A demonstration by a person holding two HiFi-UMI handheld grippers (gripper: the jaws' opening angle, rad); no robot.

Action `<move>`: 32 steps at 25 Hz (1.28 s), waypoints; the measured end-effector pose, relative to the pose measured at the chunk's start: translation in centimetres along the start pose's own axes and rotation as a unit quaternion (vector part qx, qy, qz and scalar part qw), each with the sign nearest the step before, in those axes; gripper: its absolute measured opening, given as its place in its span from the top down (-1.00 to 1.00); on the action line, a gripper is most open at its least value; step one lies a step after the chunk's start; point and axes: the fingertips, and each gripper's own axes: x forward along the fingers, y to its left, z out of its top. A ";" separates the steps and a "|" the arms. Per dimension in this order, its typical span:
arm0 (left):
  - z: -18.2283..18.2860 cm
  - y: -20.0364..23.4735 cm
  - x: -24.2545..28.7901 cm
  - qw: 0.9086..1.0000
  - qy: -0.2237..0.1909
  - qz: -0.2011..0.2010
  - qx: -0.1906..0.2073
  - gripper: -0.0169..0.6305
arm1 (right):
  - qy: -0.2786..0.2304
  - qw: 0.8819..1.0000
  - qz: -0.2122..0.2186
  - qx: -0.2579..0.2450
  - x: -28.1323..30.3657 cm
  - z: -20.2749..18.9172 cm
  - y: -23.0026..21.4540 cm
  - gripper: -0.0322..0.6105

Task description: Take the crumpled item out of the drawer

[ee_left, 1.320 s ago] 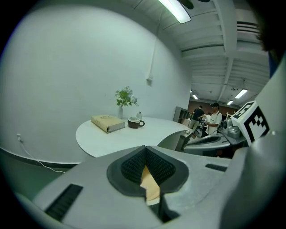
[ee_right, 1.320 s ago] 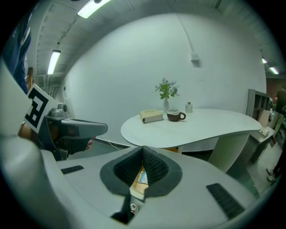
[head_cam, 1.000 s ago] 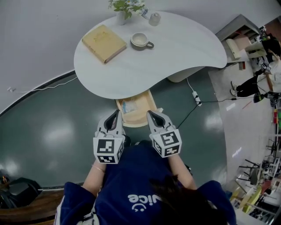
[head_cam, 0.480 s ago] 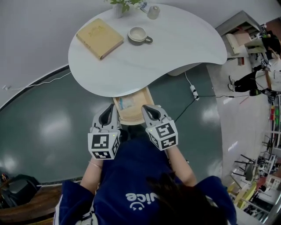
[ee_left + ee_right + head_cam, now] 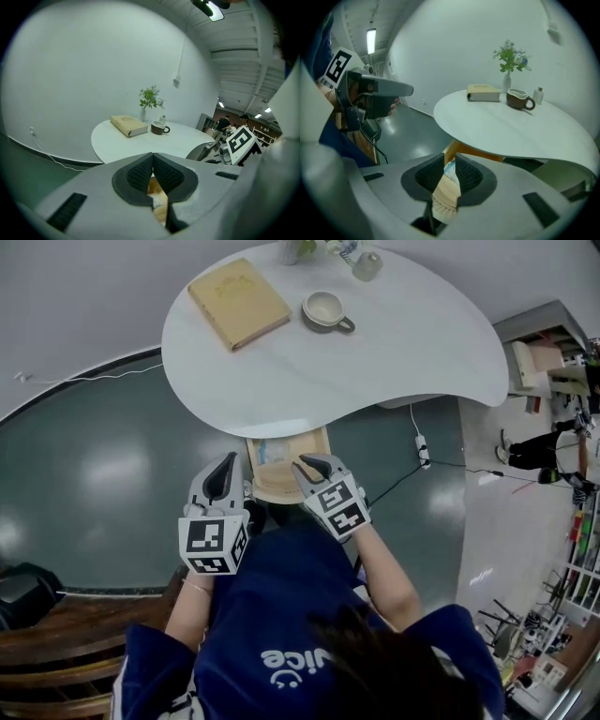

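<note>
Right tool point(image 5: 307, 463), jaws just opening a crack with nothing between them, hovers over the open drawer point(image 5: 281, 488). The crumpled item point(image 5: 273, 452) lies just ahead, so spread wider before dipping in. Left tool point(image 5: 225, 465) is pressed together.

Your top point(image 5: 281, 601) is dark navy and short-sleeved, with rounded white lettering point(image 5: 302, 661) and a small smile mark point(image 5: 289, 682) printed across it.

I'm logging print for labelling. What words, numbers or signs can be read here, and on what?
"vice": white letters, upside down, on the person's blue top; the start may be hidden.
Book cover: marking too blurred to read.
Marker cubes: black square patterns only, no letters.
</note>
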 end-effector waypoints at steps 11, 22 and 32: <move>-1.5 1.1 -1.5 0.997 0.011 0.076 -0.012 0.93 | 0.106 0.976 0.099 -0.159 6.1 -4.3 1.1 0.38; -1.9 1.3 -1.2 0.993 0.011 0.112 -0.019 0.93 | 0.159 0.950 0.112 -0.242 11.5 -7.6 -0.1 0.26; -3.7 3.3 -2.2 0.986 0.015 0.157 -0.059 0.93 | 0.196 0.920 0.139 -0.310 15.0 -11.2 0.5 0.04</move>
